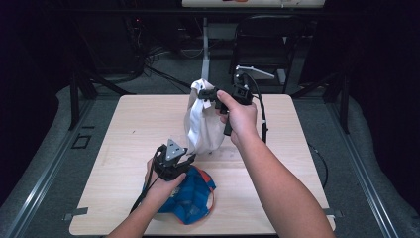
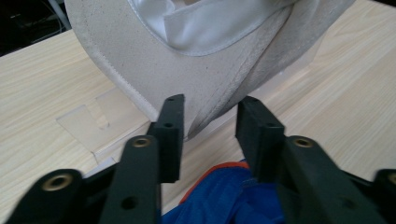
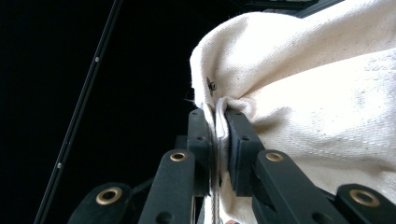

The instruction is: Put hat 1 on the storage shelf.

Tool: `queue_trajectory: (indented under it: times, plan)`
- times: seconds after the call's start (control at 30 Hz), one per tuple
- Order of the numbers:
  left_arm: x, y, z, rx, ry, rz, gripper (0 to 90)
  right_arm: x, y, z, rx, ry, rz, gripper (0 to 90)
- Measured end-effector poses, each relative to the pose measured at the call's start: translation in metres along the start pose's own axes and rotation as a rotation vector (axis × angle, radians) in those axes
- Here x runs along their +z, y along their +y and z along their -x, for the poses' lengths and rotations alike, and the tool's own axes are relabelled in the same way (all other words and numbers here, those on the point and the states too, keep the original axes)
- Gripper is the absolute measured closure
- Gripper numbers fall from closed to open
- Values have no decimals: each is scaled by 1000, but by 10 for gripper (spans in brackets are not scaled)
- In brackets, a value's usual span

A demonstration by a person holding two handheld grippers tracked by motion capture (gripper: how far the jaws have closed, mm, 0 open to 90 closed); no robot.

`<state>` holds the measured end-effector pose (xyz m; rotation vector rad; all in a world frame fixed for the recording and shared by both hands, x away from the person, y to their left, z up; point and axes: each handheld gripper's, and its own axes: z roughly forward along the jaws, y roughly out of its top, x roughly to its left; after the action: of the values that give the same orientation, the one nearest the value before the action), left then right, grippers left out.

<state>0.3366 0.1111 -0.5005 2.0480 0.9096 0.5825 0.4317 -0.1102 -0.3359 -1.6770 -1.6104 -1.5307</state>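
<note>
The right gripper (image 1: 210,94) has its jaws clamped tight on the top hem of the white cloth bag (image 1: 202,126), a fold of fabric and a thin cord pinched between the pads, and the bag hangs from that grip with its bottom just meeting the bench (image 1: 133,124). Below the bag, the left gripper (image 1: 184,159) comes in with its jaws partly open, one on either side of the bag's lower corner, pads not yet pressing on the cloth. Just beneath the bag's lower edge, on the person's side, lies a blue cap with orange trim (image 1: 195,196), partly under the left hand (image 1: 163,186).

The danger here, I'd say: the corner between the left jaws is a narrow point of fabric, and a shallow bite could let it slip free once tension comes on. A tug against the raised grip might also drag the hem and cord out of the right jaws, since so little cloth is caught there. The cap's edge sits close enough to get nipped too.

The right forearm reaches far up the bench, hand raised, gripper pointing level across the bag's top. The left hand stays low by the bag's base, gripper tilted toward it.
</note>
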Motion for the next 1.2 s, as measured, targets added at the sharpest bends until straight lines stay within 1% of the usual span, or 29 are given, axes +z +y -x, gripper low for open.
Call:
queue_trajectory:
  times: [0.03,0.1,0.13,0.23,0.37,0.5,0.53,0.57,0.67,0.7,0.73,0.83,0.87,0.9,0.93,0.97,1.0,1.07,1.1,1.2]
  plan:
    - [1,0,0,18,7,-9,670,0,0,0,0,1,1,816]
    - [2,0,1,24,13,-8,707,0,0,0,0,2,-1,816]
    - [2,0,1,36,17,-16,724,0,-1,0,-1,1,-2,816]
    - [2,0,-1,32,14,-18,759,1,-1,0,-1,3,-4,816]
    - [-1,-1,-7,29,2,-22,788,0,-1,-1,-3,7,0,816]
    - [-3,-2,-11,14,-5,-15,804,-1,-1,-1,-2,7,5,817]
    - [-4,-2,-13,5,-9,-4,808,-1,-1,-1,-3,8,5,817]
    - [-5,-2,-14,3,-10,-3,810,-1,-1,-1,-3,8,5,817]
    - [-6,-4,-18,-10,-26,7,815,0,-1,-1,-3,6,8,818]
    - [-7,-4,-20,-16,-37,8,815,0,-1,-2,-4,8,6,818]
    - [-7,-5,-21,-26,-41,16,816,0,-2,-2,-6,10,5,818]
    - [-8,-8,-27,-52,-72,23,818,2,-2,-2,-8,11,1,818]
    - [-8,-8,-27,-52,-72,23,818,3,-2,-3,-7,11,1,818]
    - [-8,-10,-32,-81,-86,27,818,3,-3,-3,-7,11,-3,818]
    - [-8,-11,-34,-95,-101,33,818,4,-3,-3,-7,10,-5,818]
    - [-8,-12,-36,-105,-105,36,817,5,-3,-3,-9,11,-9,818]
    - [-9,-14,-38,-112,-107,34,818,6,-4,-3,-7,13,-7,818]
    - [-10,-15,-39,-119,-105,37,821,7,-4,-2,-13,12,-20,818]
    - [-10,-16,-39,-114,-97,35,822,9,-4,-2,-11,13,-22,818]
    - [-10,-19,-38,-122,-97,39,826,12,-5,-3,-5,16,-25,818]
